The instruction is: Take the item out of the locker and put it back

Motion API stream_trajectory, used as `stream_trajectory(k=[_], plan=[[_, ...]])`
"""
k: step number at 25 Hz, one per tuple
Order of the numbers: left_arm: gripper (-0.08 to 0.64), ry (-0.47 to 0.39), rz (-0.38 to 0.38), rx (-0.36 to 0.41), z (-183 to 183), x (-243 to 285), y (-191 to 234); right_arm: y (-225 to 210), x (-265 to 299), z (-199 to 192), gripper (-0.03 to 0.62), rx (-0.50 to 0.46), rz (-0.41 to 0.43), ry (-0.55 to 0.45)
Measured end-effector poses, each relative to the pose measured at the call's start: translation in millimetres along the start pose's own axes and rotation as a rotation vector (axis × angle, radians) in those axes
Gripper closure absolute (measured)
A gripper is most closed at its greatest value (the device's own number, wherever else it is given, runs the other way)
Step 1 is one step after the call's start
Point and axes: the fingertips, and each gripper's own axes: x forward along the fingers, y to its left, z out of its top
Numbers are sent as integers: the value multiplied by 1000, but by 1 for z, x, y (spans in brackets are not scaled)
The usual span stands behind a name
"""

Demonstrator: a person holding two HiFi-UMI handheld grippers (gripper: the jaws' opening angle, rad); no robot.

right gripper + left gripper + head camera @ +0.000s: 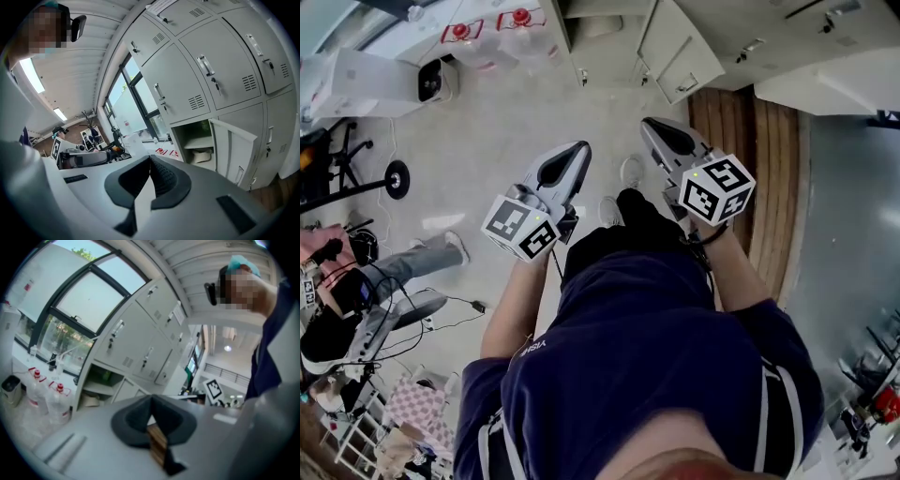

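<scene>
Locker shelf [199, 142] with green item [203, 125], gripper views only

Pale grey lockers [206, 70], red-capped clear bottles [58, 399], navy shirt [647, 356], black-and-white markers [521, 228] on the grey left tool [151, 398].

- The lockers [187, 84] are showing smooth, matt grey painted metal.
- The right gripper [150, 159] is showing smooth grey plastic.
- The floor strip [769, 150] is looking wooden.

A lab-like workroom: a wall of grey metal lockers [201, 79], tall windows [84, 301], big water jugs [47, 397] beneath them, strip lights [33, 75] overhead, and an equipment-crowded desk [89, 158].
</scene>
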Motion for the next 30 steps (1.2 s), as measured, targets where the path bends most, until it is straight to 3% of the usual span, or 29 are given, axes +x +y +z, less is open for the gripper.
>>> stream_trajectory(k=[18,30], plan=[[557,22,123,-38,-17,104,96,-112,104,7,584,14,59,57],[557,2,123,-42,-35,147,160,-167,168,-19,584,43,28,78]])
